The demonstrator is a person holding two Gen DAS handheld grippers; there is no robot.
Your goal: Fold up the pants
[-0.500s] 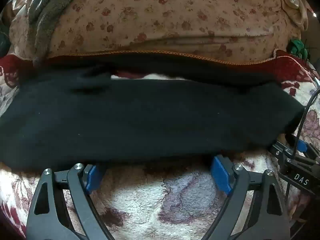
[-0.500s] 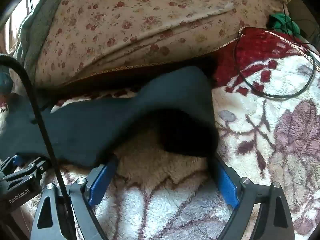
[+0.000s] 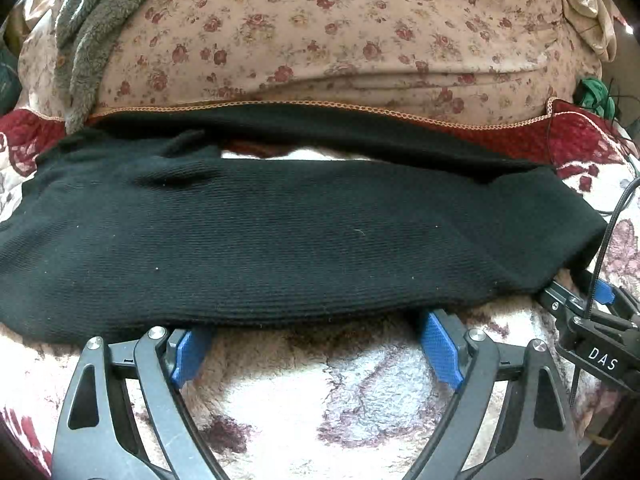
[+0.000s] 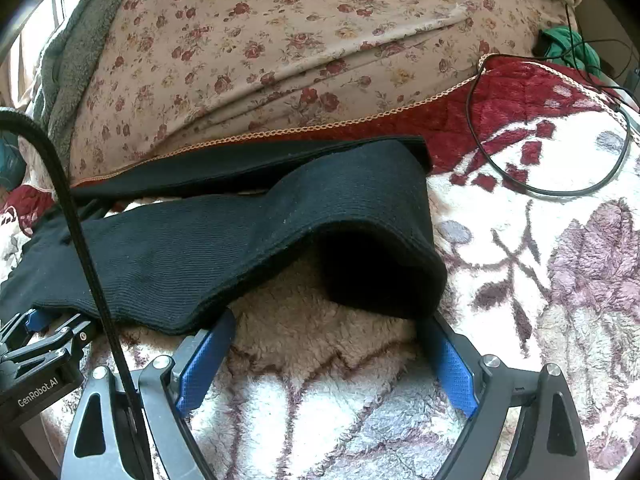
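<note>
Your left gripper (image 3: 316, 344) is spread wide, blue pads (image 3: 440, 348) apart with nothing between them, tips right at the near hem of the black ribbed knit pants (image 3: 304, 240). The fabric edge drapes over the fingertips; can't tell if it actually touches them.

Your right gripper (image 4: 328, 340) is spread wide too, not clamping anything. Its blue pads (image 4: 452, 364) sit just under the near edge of the black pants (image 4: 224, 240), at the leg-opening end, where the cloth arches up and leaves a dark hollow over the blanket.

The pants lie lengthwise across the fluffy white blanket with purple and maroon flower print (image 3: 344, 408), one leg in front, the other leg a narrow strip behind it with a gap of blanket showing between them. Far edge of the rear leg sits against the red quilted trim (image 4: 460, 120) under the beige floral-print pillow (image 3: 340, 40).

The right gripper body shows at the right edge of the left wrist view, just beside the pants' end. A thin black cable loop (image 4: 552, 184) lies on the blanket right of the pants, well apart. Grey fleece cloth (image 3: 92, 40) hangs over the pillow's left side.
</note>
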